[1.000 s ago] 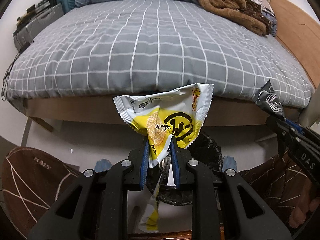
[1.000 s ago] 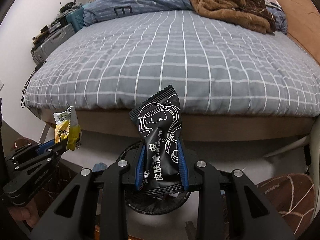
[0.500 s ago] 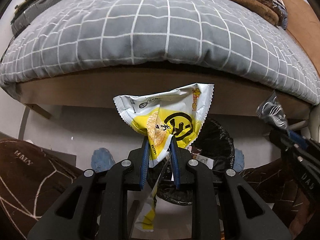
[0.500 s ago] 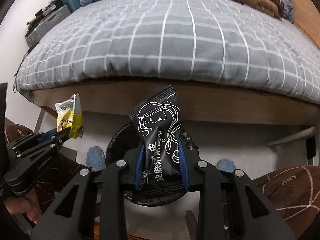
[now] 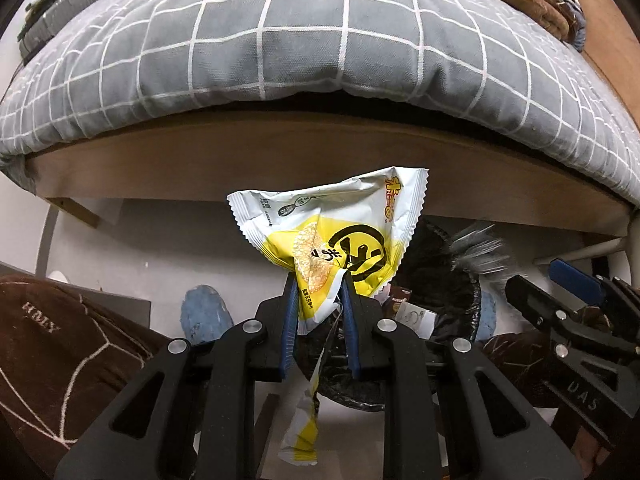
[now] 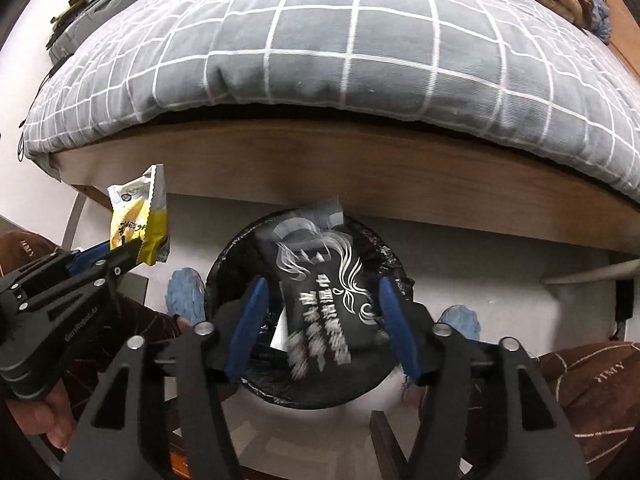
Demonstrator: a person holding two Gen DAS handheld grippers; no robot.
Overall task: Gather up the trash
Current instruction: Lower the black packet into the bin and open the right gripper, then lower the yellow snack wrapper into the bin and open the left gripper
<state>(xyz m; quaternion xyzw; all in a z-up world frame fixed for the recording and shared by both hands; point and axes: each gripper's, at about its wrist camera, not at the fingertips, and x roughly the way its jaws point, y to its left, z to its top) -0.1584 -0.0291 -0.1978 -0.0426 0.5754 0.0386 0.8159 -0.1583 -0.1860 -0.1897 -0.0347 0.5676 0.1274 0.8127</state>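
- The left gripper (image 5: 318,280) is pinching a yellow-and-white snack wrapper (image 5: 340,240) between nearly closed blue fingers (image 5: 289,320), pointing steeply down beside the rim of the bin.
- The right gripper (image 6: 320,292) has just been spreading its fingers (image 6: 248,320); they are standing apart, no longer pressing the black sachet (image 6: 324,304).
- The black sachet, blurred, is hanging loose between those fingers, directly over the black-lined trash bin (image 6: 224,276).
- The bin is standing on the floor just below the wooden edge of the bed (image 6: 360,168), between two brown slippers (image 6: 592,384).
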